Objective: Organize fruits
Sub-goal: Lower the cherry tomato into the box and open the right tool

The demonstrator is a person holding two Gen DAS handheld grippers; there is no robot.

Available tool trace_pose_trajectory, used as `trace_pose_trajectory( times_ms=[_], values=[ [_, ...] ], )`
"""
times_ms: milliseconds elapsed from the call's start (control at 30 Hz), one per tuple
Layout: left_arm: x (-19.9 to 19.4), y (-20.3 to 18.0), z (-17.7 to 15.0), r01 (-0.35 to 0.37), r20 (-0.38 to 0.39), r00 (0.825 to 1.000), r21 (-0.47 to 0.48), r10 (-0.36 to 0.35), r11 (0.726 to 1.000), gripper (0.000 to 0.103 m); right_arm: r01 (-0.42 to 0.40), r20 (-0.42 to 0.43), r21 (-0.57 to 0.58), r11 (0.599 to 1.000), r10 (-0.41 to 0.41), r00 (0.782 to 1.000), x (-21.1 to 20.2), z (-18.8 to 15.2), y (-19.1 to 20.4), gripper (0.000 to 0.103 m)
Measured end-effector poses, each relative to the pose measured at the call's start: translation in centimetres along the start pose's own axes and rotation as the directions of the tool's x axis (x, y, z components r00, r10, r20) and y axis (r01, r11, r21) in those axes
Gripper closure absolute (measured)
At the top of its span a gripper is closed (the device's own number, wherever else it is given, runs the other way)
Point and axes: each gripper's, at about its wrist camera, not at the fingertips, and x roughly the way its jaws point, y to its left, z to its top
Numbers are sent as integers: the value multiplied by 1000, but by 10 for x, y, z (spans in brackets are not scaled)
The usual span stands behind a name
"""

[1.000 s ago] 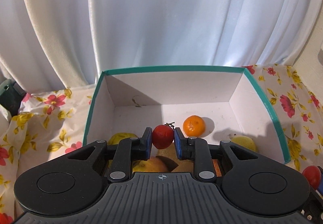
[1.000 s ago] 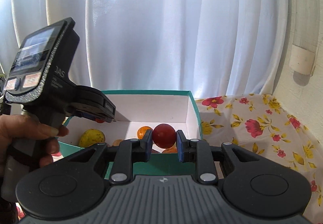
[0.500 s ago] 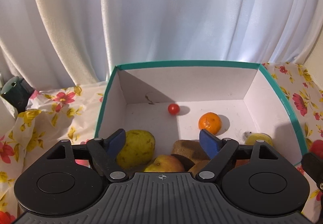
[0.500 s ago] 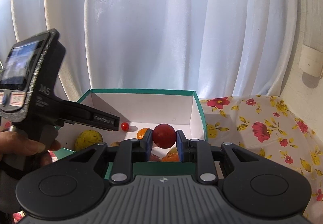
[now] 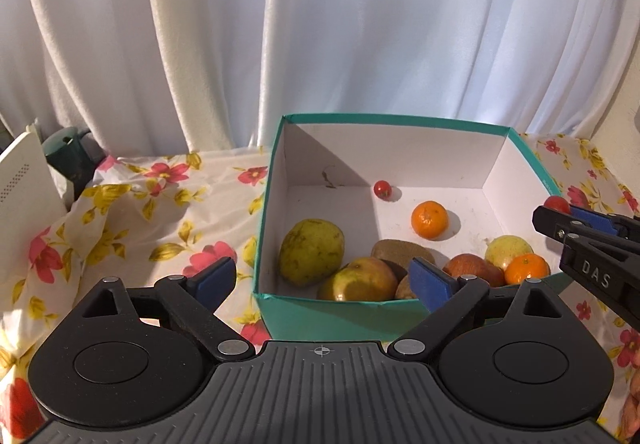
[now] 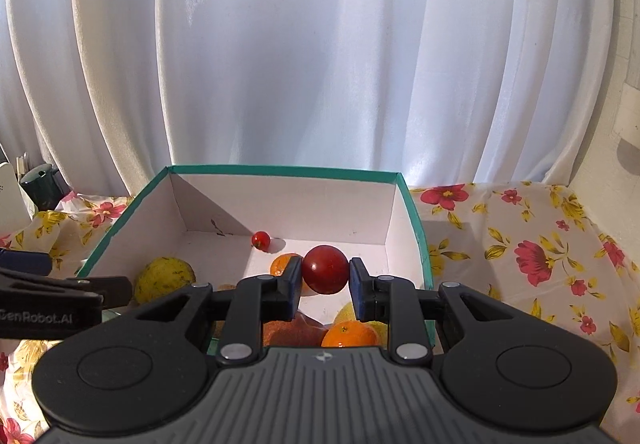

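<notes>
In the left wrist view, the left gripper [image 5: 322,282] has its two blue pads spread wide apart and nothing is between them; it is near the front wall of the teal box [image 5: 344,314], which stands on the flowered cloth [image 5: 132,228]. Inside the box, a small cherry tomato [image 5: 382,189] lies close to the back wall, and a mandarin [image 5: 429,220] lies a little in front of it, to the right. A yellow-green pear [image 5: 311,252] is at the left wall of the box, and a kiwi [image 5: 400,252], an apple [image 5: 370,280], a red apple [image 5: 472,270], a second mandarin [image 5: 526,269] and a pale yellow fruit [image 5: 508,247] are crowded along the front wall. The right gripper [image 5: 560,210] comes in above the right wall of the box and carries a red tomato [image 5: 557,203]. In the right wrist view, the right gripper [image 6: 325,278] is closed on this red tomato [image 6: 325,269], which is pressed between both pads, above the front part of the box [image 6: 416,228]. The cherry tomato [image 6: 260,239] lies by the back wall of the box, and the pear [image 6: 164,278] by its left wall.
</notes>
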Motion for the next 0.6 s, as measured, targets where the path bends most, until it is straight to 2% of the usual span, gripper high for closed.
trace_pose_trajectory(
  times_ms=[67, 333, 600],
  values=[
    [-1, 1, -2, -3, 1, 1000, 3, 3, 1000, 7, -6, -25, 0, 1000, 6, 1000, 8, 0, 1, 79],
    [-2, 2, -6, 17, -21, 1000, 12, -17, 1000, 7, -13, -39, -40, 999, 11, 999, 16, 4, 6, 79],
    [-5, 4, -8, -9, -36, 999, 3, 9, 1000, 7, -30, -92, -36, 999, 27, 995, 25, 3, 4, 79]
  ],
)
